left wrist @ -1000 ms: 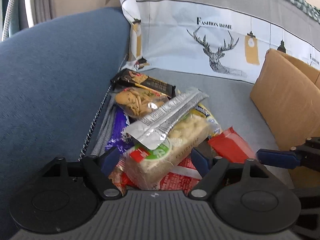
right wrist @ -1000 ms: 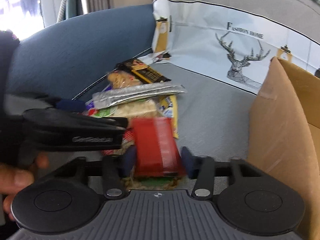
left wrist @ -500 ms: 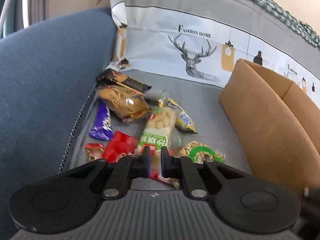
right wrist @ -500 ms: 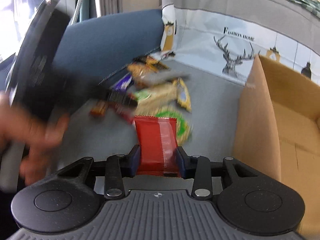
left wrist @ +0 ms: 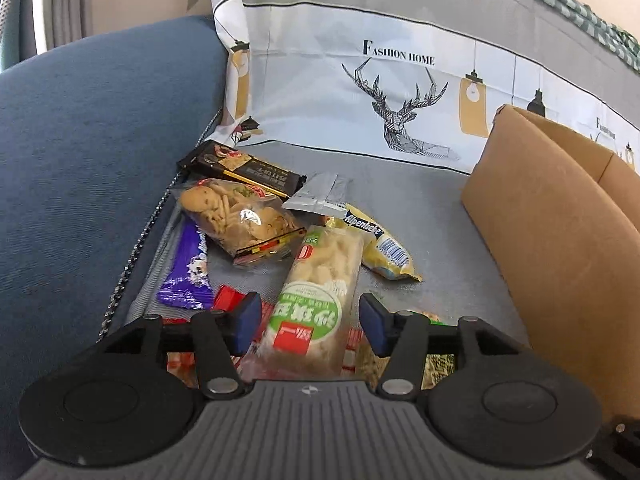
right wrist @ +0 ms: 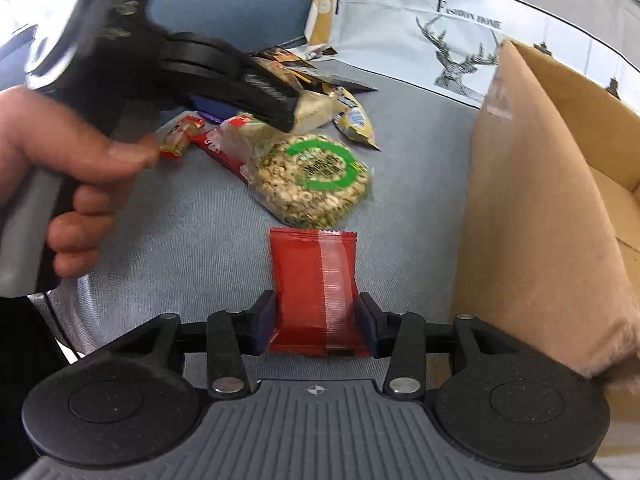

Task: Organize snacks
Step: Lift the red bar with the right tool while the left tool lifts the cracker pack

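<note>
My right gripper [right wrist: 316, 326] is shut on a red snack packet [right wrist: 314, 280], held above the grey sofa seat just left of the cardboard box [right wrist: 540, 200]. My left gripper [left wrist: 310, 322] is open, its blue pads either side of a long clear pack of pale puffs with a green label [left wrist: 320, 296], low over the snack pile. In the right wrist view the left gripper [right wrist: 256, 92] hangs over that pile.
Around the pile lie a biscuit bag [left wrist: 236, 216], a black bar [left wrist: 244, 168], a purple bar [left wrist: 188, 268], a silver sachet [left wrist: 320, 196], a yellow packet [left wrist: 380, 248] and a round puffed-grain cake [right wrist: 312, 180]. The blue armrest [left wrist: 88, 152] is left, a deer-print cushion [left wrist: 400, 92] behind.
My left gripper was shut half a second ago and has opened, moving down over the green-label pack. My right gripper has lifted the red packet back from the pile, towards the box.
</note>
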A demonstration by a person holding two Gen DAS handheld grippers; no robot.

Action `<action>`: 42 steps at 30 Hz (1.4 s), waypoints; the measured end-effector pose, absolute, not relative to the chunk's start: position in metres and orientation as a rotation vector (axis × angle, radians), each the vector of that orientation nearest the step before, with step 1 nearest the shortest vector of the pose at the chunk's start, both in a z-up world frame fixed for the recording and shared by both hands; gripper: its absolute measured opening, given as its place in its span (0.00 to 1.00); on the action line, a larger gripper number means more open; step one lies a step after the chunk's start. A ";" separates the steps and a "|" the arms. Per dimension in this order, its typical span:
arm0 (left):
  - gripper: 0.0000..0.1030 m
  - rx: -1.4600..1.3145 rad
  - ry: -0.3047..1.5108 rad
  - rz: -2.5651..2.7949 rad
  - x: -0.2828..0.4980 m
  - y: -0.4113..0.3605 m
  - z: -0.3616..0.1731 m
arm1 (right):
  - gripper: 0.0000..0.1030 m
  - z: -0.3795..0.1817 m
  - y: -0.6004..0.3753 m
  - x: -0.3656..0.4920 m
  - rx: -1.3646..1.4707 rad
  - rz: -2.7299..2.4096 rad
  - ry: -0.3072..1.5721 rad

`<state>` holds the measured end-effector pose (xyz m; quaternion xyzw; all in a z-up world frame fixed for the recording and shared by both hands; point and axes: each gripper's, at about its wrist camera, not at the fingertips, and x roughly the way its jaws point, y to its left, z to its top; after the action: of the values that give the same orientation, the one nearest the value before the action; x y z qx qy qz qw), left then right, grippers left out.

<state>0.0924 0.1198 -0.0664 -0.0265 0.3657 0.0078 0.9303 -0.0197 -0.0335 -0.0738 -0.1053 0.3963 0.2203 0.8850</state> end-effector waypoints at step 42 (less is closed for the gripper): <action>0.41 -0.294 0.939 0.109 0.008 0.101 -0.060 | 0.46 -0.068 -0.035 -0.023 -0.166 0.465 0.865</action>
<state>0.0082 0.1009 -0.0603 -0.1409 0.4507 0.0521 0.8800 -0.0232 -0.0347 -0.0679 -0.0797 0.4149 0.2231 0.8785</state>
